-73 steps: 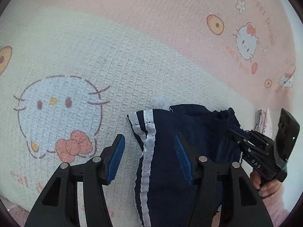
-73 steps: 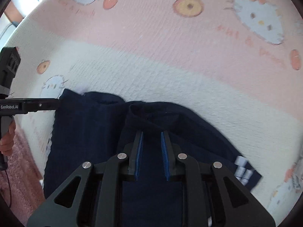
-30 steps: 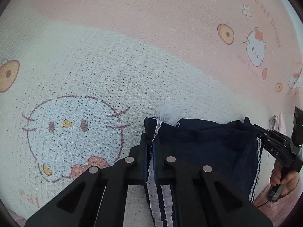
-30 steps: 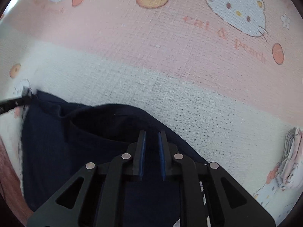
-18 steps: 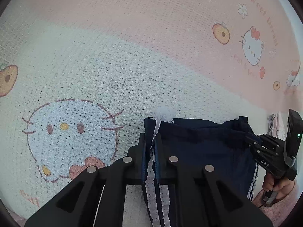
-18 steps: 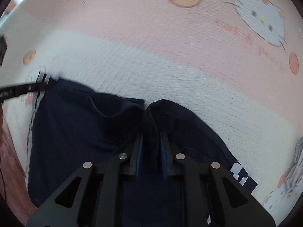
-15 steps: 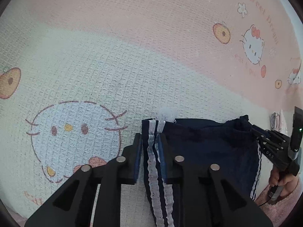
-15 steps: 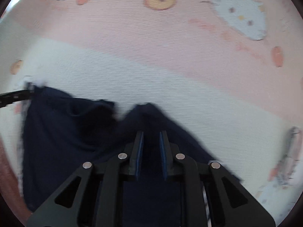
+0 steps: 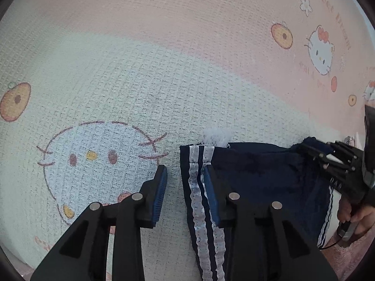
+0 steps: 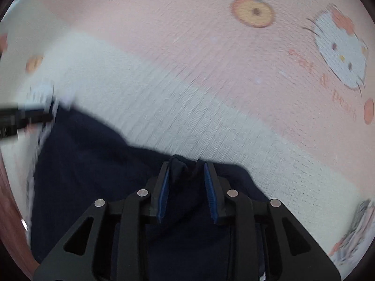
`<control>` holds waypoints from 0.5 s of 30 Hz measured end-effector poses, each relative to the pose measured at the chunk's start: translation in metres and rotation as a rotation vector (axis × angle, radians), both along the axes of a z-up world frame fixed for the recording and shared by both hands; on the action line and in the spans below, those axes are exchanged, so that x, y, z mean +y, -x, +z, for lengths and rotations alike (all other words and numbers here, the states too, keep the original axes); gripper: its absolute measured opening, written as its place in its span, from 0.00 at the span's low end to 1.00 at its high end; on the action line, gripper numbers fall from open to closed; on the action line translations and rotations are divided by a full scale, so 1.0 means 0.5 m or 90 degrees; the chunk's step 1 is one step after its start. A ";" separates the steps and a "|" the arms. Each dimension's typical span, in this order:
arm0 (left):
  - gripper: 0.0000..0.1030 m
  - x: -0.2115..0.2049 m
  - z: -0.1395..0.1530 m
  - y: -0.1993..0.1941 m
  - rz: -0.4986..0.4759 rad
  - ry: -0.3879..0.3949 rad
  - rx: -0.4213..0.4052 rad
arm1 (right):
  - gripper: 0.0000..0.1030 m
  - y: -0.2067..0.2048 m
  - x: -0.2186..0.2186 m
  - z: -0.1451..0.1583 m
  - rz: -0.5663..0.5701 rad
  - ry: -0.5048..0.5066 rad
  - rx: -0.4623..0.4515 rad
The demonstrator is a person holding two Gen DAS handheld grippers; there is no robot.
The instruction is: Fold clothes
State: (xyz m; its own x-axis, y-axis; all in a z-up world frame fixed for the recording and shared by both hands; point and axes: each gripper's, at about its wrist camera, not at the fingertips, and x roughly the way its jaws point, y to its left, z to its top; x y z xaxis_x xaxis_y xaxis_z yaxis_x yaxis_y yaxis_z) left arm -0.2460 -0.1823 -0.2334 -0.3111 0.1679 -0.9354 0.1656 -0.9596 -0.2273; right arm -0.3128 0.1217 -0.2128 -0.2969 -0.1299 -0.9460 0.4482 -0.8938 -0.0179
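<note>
Now, left tool (image 9: 185, 178): jaws have just been opening; striped edge of the navy garment (image 9: 255, 173) between them, unpressed.
Right tool (image 10: 186, 175): also opening; navy fold loose between the pads.
Garment: flat on the cartoon-cat blanket (image 9: 140, 75).

One navy garment (image 9: 257, 171) is seen on one printed blanket (image 9: 140, 70); two grippers (image 9: 184, 187) (image 10: 186, 187) and one hand (image 9: 358, 217) are counted.
</note>
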 end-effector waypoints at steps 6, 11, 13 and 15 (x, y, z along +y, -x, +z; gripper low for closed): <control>0.33 -0.011 0.003 0.007 0.003 -0.010 -0.002 | 0.27 0.019 0.035 0.035 -0.004 -0.096 0.025; 0.33 -0.021 0.008 0.002 0.007 -0.020 0.000 | 0.27 0.020 0.056 0.079 -0.011 -0.074 0.022; 0.33 -0.022 0.005 -0.002 0.010 -0.027 -0.001 | 0.29 0.020 0.054 0.093 -0.019 -0.038 0.015; 0.33 -0.019 0.005 -0.001 0.006 -0.024 0.001 | 0.29 -0.005 0.031 0.083 -0.005 0.041 -0.024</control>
State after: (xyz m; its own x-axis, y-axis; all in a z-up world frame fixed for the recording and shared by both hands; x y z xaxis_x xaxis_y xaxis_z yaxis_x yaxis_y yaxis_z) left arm -0.2453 -0.1919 -0.2309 -0.3137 0.2000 -0.9282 0.1738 -0.9489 -0.2632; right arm -0.3104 0.1374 -0.1711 -0.2627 -0.1885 -0.9463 0.4405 -0.8960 0.0562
